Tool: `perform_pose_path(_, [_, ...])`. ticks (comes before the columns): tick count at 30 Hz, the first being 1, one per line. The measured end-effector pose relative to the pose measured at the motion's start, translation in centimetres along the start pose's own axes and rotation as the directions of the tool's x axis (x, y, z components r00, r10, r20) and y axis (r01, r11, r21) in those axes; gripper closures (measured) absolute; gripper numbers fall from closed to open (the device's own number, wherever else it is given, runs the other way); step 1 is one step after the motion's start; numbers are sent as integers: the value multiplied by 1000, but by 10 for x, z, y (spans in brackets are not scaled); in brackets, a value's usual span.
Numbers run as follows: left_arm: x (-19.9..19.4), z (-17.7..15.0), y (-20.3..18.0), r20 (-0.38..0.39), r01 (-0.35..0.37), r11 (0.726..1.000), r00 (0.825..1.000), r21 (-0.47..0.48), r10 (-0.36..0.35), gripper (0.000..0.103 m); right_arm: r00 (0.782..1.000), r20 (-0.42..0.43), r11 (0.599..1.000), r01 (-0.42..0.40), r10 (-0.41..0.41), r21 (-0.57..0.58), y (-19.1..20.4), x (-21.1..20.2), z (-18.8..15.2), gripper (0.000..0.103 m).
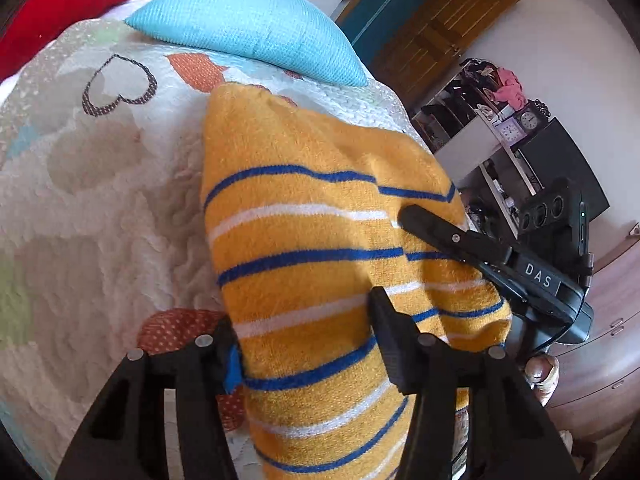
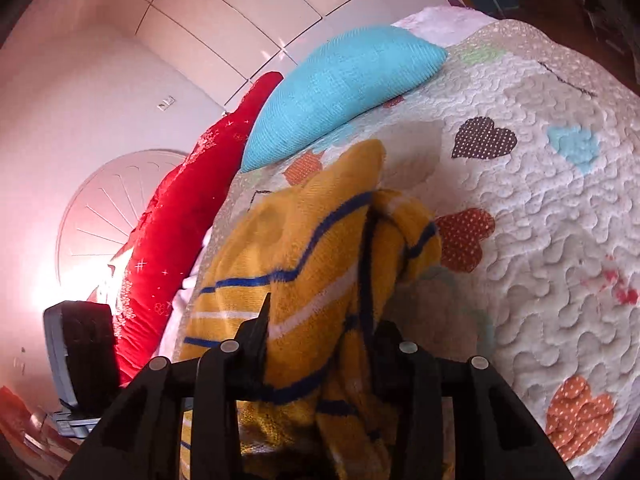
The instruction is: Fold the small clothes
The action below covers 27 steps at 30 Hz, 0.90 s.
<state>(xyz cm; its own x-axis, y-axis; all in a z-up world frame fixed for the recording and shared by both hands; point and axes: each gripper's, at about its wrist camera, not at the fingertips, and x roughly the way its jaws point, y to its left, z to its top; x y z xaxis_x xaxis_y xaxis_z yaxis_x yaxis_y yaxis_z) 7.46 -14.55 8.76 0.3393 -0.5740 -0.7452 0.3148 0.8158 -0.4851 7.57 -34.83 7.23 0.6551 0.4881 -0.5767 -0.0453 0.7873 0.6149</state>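
Note:
A small yellow cloth with blue and white stripes (image 1: 312,248) lies partly folded on the quilted bedspread (image 1: 80,208). My left gripper (image 1: 308,344) is shut on its near edge, the cloth bunched between the fingers. My right gripper (image 1: 460,240) shows in the left wrist view, shut on the cloth's right corner. In the right wrist view the right gripper (image 2: 320,340) holds the same cloth (image 2: 304,248), which hangs bunched and lifted between its fingers above the bedspread (image 2: 540,220).
A light blue pillow (image 1: 256,28) and a red pillow (image 1: 60,4) lie at the head of the bed; both show in the right wrist view (image 2: 340,88). A shelf with clocks and clutter (image 1: 504,120) and a wooden dresser (image 1: 600,340) stand right of the bed.

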Motion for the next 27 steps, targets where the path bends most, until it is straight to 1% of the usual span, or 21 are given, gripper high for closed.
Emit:
perform_pose_path(1, [2, 1, 0, -4, -40, 999, 999, 12, 40, 39, 998, -15, 998, 57, -57, 3, -5, 8, -1, 49])
perform_pose_path(2, [7, 0, 1, -12, -104, 994, 994, 30, 104, 30, 988, -41, 989, 148, -147, 2, -13, 17, -3, 47])
perform_pose_path(3, [14, -3, 5, -18, -159, 986, 987, 41, 159, 27, 969, -72, 971, 237, -237, -7, -22, 27, -7, 44])
perform_pose_path(4, [21, -5, 9, -34, -188, 981, 981, 43, 189, 27, 965, -84, 969, 248, -247, -1, -30, 30, -9, 38])
perform_pose_path(6, [30, -13, 23, -60, -134, 991, 989, 1, 134, 22, 976, -70, 976, 212, -208, 58, -38, 18, -11, 38])
perform_pose_path(7, [28, -17, 30, -51, -103, 994, 994, -37, 101, 21, 975, -53, 973, 218, -215, 71, -39, 7, -10, 38])
perform_pose_path(10, [16, -25, 36, -23, -84, 993, 996, -79, 82, 20, 953, 72, 956, 295, -294, 3, -11, -38, -10, 40])
perform_pose_path(12, [-3, -35, 30, 39, -131, 990, 990, -59, 134, 20, 967, 133, 971, 229, -219, -63, 15, -67, -20, 40])
perform_pose_path(14, [-29, -50, 19, 130, -197, 980, 972, -17, 198, 20, 988, 112, 988, 117, -105, -102, 34, -80, -36, 40])
perform_pose_path(15, [-42, -59, 12, 185, -234, 972, 955, -2, 230, 20, 996, 74, 994, 47, -39, -100, 36, -79, -45, 40])
perform_pose_path(16, [-59, -69, 5, 249, -284, 959, 929, 8, 273, 20, 999, 32, 996, 1, 2, -85, 35, -71, -54, 40])
perform_pose_path(17, [-75, -80, -5, 313, -326, 945, 899, 13, 305, 19, 1000, 0, 998, -1, 1, -65, 31, -63, -63, 40])
perform_pose_path(18, [-89, -89, -14, 373, -361, 933, 867, 13, 330, 15, 999, -17, 998, 51, -51, -48, 21, -54, -70, 40])
perform_pose_path(19, [-105, -100, -20, 428, -391, 920, 833, 11, 349, 12, 992, -28, 992, 121, -122, -27, 9, -45, -75, 45])
perform_pose_path(20, [-120, -108, -28, 482, -419, 908, 797, 9, 363, 6, 986, -37, 987, 163, -163, -1, -4, -40, -81, 53])
perform_pose_path(21, [-137, -120, -37, 537, -451, 892, 754, 5, 378, 0, 986, -36, 986, 166, -165, 33, -15, -42, -85, 55])
perform_pose_path(22, [-151, -128, -44, 579, -476, 880, 718, 2, 387, 0, 988, -16, 986, 156, -156, 64, -20, -48, -90, 55])
perform_pose_path(24, [-178, -148, -59, 669, -519, 855, 627, -23, 399, 0, 985, 20, 984, 168, -169, 59, -12, -68, -99, 54])
perform_pose_path(25, [-192, -153, -61, 698, -523, 852, 595, -40, 398, 0, 982, 40, 982, 185, -186, 31, -2, -78, -105, 49])
perform_pose_path(26, [-202, -161, -65, 719, -512, 857, 576, -53, 388, 0, 977, 62, 978, 207, -206, 0, 7, -86, -112, 44])
perform_pose_path(27, [-210, -168, -67, 734, -482, 874, 573, -59, 365, 0, 971, 83, 973, 228, -225, -30, 17, -95, -120, 41])
